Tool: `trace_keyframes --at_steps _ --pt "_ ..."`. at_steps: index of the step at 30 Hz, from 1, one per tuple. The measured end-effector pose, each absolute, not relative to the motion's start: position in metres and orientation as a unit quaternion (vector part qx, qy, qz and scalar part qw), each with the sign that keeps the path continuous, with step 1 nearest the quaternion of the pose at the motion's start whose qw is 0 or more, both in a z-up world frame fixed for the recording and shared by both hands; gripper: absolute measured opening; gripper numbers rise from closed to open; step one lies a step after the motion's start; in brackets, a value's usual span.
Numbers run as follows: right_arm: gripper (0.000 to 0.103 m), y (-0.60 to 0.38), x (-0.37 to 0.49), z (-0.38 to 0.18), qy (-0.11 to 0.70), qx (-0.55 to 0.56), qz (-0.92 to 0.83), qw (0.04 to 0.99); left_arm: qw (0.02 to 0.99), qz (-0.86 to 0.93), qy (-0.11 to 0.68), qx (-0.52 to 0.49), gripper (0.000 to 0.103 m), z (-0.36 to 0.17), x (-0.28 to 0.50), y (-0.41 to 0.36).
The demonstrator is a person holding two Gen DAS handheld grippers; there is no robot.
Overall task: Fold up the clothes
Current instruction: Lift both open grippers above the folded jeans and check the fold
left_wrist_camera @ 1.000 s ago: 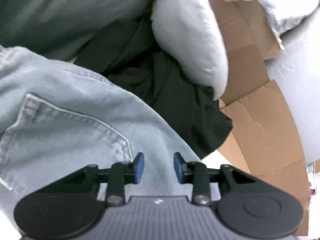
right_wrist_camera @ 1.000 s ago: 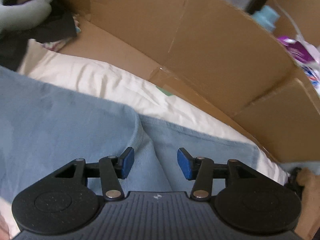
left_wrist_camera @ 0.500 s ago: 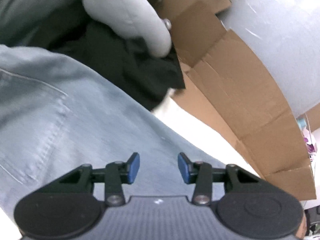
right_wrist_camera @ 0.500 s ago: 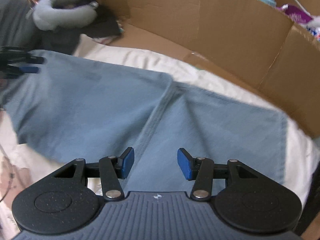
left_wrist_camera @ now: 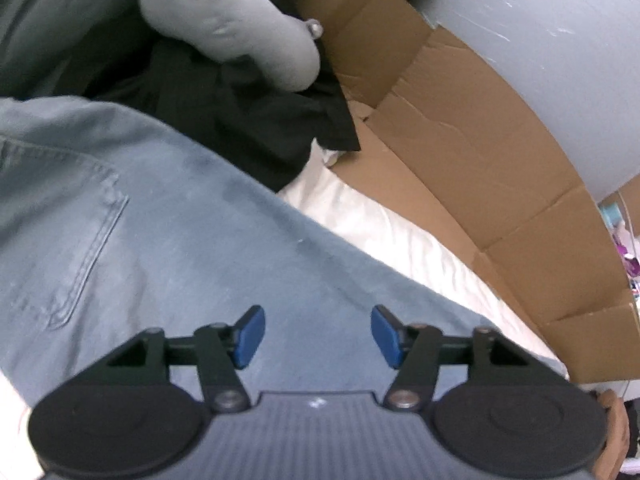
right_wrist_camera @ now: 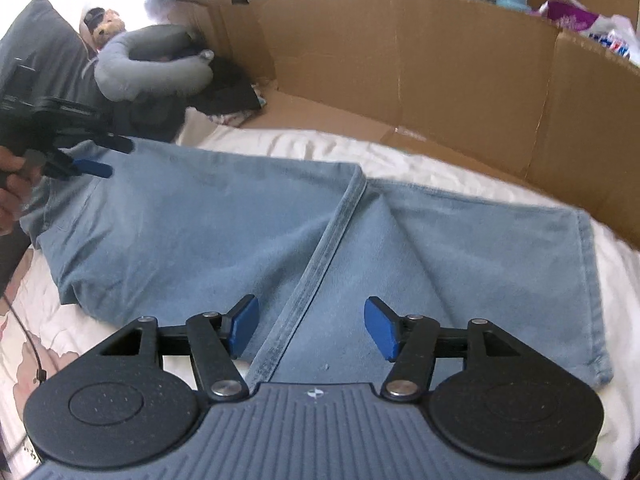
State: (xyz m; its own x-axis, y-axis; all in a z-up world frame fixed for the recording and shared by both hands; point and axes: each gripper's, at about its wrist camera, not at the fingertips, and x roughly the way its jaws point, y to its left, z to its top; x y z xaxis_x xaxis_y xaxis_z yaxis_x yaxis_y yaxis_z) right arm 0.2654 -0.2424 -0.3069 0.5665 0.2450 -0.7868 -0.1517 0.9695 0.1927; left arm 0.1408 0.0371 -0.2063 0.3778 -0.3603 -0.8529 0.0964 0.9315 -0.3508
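Right wrist view shows the jeans (right_wrist_camera: 248,216) lying flat on the white bed (right_wrist_camera: 420,156), near the cardboard (right_wrist_camera: 440,76). Right claw (right_wrist_camera: 308,326) is over the jeans' seam, left claw (left_wrist_camera: 316,334) near their pocket; both are opening, with nothing between the pads.

A pair of light blue jeans (right_wrist_camera: 224,216) lies flat on the white bedsheet (right_wrist_camera: 400,160), folded over so a hemmed leg edge crosses diagonally. Its stitched back pocket (left_wrist_camera: 68,236) faces up near the waist end.
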Motion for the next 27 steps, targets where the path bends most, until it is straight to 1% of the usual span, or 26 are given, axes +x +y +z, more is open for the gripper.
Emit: trace_keyframes --at_steps 3,7,8,9,10,17,21,24,27 --pt "0.066 -0.240 0.266 -0.307 0.448 0.054 0.078 0.889 0.818 -0.124 0.554 -0.098 0.067 -0.206 0.124 0.035" --pt "0.069 -0.249 0.259 -0.308 0.441 0.075 0.062 0.892 0.798 -0.185 0.566 -0.095 0.070 -0.214 0.102 0.023" --pt "0.071 -0.251 0.257 -0.310 0.439 0.074 0.057 0.894 0.796 -0.190 0.567 -0.089 0.073 -0.217 0.099 0.018" --pt "0.076 -0.254 0.255 -0.311 0.438 0.072 0.053 0.895 0.795 -0.194 0.569 -0.083 0.077 -0.220 0.096 0.014" --pt "0.077 -0.257 0.255 -0.314 0.445 0.075 0.050 0.891 0.794 -0.198 0.570 -0.077 0.077 -0.224 0.093 0.009" --pt "0.077 -0.271 0.242 -0.322 0.450 0.080 0.043 0.889 0.787 -0.229 0.569 -0.069 0.080 -0.225 0.062 -0.013" --pt "0.077 -0.272 0.242 -0.324 0.472 0.112 0.036 0.874 0.777 -0.262 0.572 -0.027 0.080 -0.220 0.045 -0.025" --pt "0.078 -0.265 0.242 -0.321 0.472 0.126 0.047 0.871 0.778 -0.265 0.569 -0.029 0.080 -0.221 0.039 -0.027" --pt "0.078 -0.255 0.236 -0.317 0.464 0.115 0.062 0.876 0.774 -0.271 0.571 -0.034 0.081 -0.224 0.030 -0.029"
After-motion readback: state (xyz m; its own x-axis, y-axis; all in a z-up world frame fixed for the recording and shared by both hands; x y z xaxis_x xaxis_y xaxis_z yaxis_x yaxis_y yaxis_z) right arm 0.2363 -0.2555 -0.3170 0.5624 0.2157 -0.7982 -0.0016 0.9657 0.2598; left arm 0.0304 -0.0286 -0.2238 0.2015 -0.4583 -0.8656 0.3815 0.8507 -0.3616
